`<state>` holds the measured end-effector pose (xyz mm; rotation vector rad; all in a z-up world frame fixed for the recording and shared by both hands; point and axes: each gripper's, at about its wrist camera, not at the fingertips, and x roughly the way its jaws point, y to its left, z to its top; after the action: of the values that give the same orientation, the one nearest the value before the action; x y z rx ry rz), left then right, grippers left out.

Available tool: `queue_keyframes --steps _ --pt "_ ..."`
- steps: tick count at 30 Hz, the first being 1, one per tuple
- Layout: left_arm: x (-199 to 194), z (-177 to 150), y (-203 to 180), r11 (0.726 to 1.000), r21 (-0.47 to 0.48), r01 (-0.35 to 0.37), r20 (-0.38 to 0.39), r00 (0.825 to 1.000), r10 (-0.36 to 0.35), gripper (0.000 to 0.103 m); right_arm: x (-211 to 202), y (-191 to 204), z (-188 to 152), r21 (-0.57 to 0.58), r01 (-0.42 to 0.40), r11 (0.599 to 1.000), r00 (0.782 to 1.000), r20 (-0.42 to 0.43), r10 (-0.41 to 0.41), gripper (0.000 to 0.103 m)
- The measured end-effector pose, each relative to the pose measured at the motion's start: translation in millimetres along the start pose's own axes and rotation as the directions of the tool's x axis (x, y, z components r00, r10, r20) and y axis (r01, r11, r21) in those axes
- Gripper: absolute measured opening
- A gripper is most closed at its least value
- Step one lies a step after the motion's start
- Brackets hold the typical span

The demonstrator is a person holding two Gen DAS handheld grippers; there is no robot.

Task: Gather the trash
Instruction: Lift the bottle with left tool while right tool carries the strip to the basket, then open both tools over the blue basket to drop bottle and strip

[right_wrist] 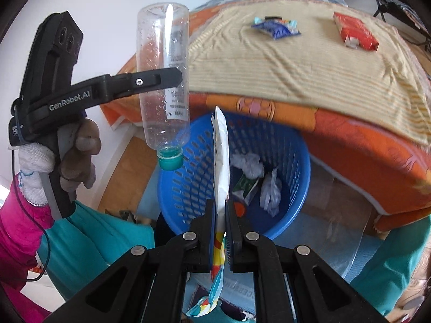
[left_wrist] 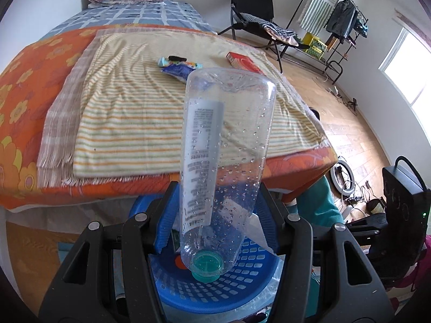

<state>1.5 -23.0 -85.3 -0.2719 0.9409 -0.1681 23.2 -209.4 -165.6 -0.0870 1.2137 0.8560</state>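
Observation:
My left gripper [left_wrist: 219, 210] is shut on a clear plastic bottle [left_wrist: 223, 148] with a teal cap [left_wrist: 206, 266]. The bottle hangs cap down above a blue perforated basket [left_wrist: 215, 293]. In the right wrist view the same bottle [right_wrist: 164, 80] hangs over the rim of the basket [right_wrist: 188, 177], clamped in the left gripper [right_wrist: 172, 78]. My right gripper [right_wrist: 221, 215] is shut on a flat white wrapper [right_wrist: 221, 161] with colourful print, standing on edge over the basket. A blue snack packet [right_wrist: 277, 28] and a red box [right_wrist: 355, 33] lie on the striped towel on the bed.
The basket holds crumpled white paper [right_wrist: 247, 164], a green and white carton [right_wrist: 246, 188] and an orange cap [right_wrist: 238, 208]. The bed's orange edge [right_wrist: 350, 134] overhangs the basket. A folding chair [left_wrist: 250, 8] and a clothes rack [left_wrist: 336, 18] stand beyond the bed.

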Motion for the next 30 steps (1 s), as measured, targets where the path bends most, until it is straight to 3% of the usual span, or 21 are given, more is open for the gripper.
queue_keyframes --steps 14,20,21,25,30 --pt "17 -18 -4 1.0 0.019 -0.024 -0.057 0.998 0.025 0.057 38 -19 -5 0.058 -0.011 0.998 0.997 -0.074 0.015 0.005" --pt "22 -18 -1 1.0 0.006 -0.022 -0.083 0.996 0.023 0.057 45 -25 -3 0.09 -0.017 0.996 0.997 -0.078 0.024 0.012" --pt "24 -19 -1 1.0 0.006 -0.026 -0.088 0.996 0.026 0.057 46 -26 -2 0.093 -0.014 0.996 0.997 -0.075 0.021 0.014" --pt "26 -19 1 0.999 -0.002 -0.032 -0.103 0.994 0.032 0.059 45 -28 -1 0.105 0.01 0.994 0.998 -0.058 -0.004 0.046" --pt "25 -19 2 0.999 -0.007 -0.04 -0.101 0.994 0.039 0.061 46 -31 0 0.111 0.037 0.993 0.998 -0.051 -0.031 0.06"
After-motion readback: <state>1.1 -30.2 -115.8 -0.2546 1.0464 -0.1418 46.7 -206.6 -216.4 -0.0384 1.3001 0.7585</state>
